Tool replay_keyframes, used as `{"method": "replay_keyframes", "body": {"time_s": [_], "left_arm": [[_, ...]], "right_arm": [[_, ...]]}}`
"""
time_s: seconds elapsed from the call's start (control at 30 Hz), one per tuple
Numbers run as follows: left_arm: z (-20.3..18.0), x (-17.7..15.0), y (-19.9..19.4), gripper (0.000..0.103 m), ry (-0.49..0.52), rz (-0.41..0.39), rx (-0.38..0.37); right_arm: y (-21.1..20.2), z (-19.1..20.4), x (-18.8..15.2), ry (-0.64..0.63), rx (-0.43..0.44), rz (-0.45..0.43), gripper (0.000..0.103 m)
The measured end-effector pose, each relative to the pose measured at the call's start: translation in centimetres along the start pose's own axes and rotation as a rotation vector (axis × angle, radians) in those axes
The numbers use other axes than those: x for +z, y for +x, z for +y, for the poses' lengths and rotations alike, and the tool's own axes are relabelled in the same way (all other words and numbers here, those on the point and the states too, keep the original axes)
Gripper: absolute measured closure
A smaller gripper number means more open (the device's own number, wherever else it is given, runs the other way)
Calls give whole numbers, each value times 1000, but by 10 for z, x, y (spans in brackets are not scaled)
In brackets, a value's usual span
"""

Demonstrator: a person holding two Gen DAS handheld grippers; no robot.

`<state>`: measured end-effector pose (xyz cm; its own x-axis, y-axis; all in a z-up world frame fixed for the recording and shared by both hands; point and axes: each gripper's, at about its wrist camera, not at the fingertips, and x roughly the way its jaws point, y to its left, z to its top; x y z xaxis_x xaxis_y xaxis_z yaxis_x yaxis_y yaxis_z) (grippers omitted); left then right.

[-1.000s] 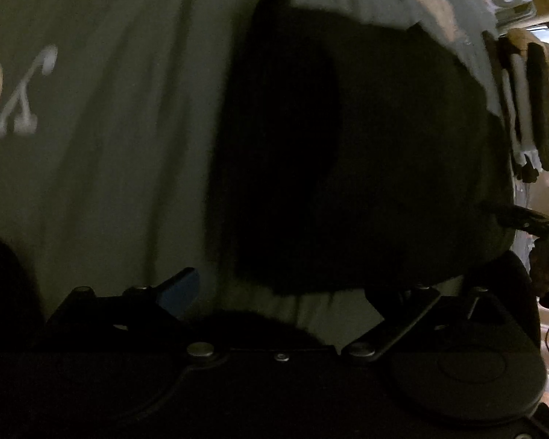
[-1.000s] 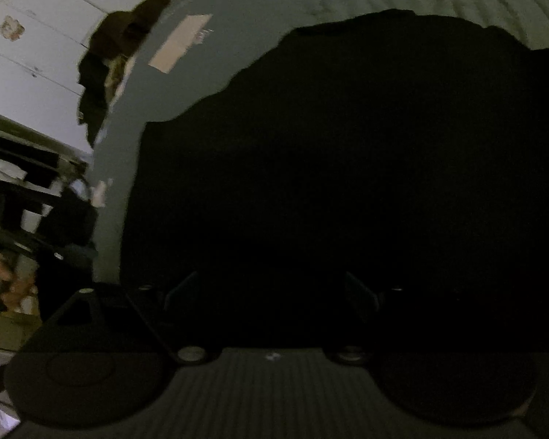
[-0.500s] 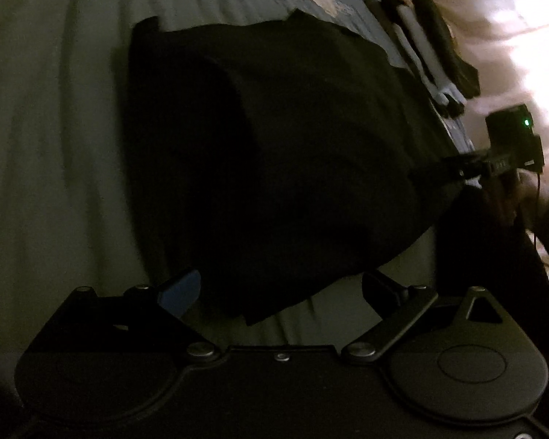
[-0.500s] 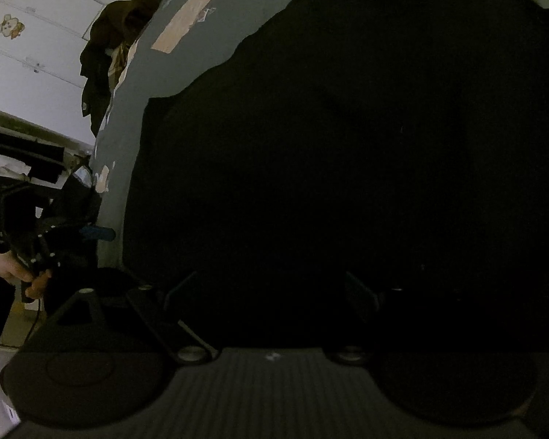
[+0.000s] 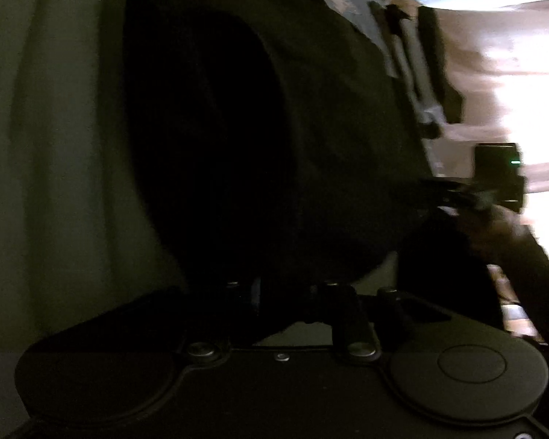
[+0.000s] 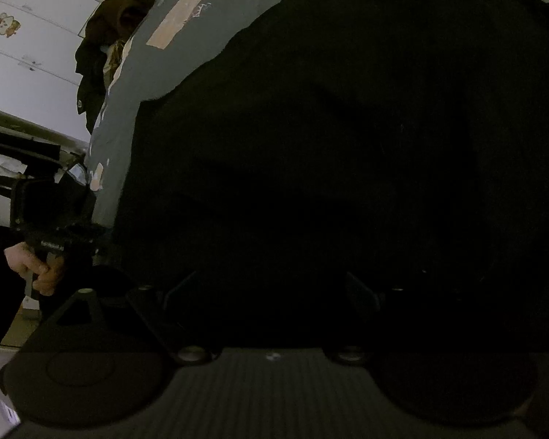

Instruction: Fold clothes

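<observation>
The black garment [image 5: 311, 139] lies spread on the grey-green bedcover [image 5: 55, 146], and that bedcover is our landmark here. It is dim, and the cloth's folds are hard to read.

Left gripper [image 5: 285, 292] sits at the garment's near hem, where the dark cloth meets the bedcover's near edge. Its jaws have just been closing, and now they stand nearly together with a corner of the black fabric between them; the pads appear to pinch that hem, though the gloom blurs the exact contact.

Over to the right gripper [image 6: 271, 289]: its fingers stand wide apart over the middle of the garment, well in from the bedcover's side edge. Nothing shows gripped between them, only black cloth beneath, and whether the tips touch it I cannot tell.

From the right wrist view, a hand [image 6: 33, 267] holds the left tool's handle off the bedcover's left edge. A heap of dark clothes [image 6: 102, 47] sits at the bedcover's far corner, by a white cupboard [image 6: 25, 44].
</observation>
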<state>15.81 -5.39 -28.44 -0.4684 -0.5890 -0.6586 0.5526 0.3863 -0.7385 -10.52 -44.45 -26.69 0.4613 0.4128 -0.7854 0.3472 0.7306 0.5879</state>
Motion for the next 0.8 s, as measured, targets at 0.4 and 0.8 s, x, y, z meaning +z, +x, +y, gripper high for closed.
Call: {"method": "replay_keyframes", "body": {"time_s": [0.4,0.8], "left_arm": [[-18,6,40,68,48,82,120],[-7,21,-3,103,73,227,160]], "right_arm": [[0,4,-2,-10,-7,1,14],[1,2,-4,-91,-67,50,14]]}}
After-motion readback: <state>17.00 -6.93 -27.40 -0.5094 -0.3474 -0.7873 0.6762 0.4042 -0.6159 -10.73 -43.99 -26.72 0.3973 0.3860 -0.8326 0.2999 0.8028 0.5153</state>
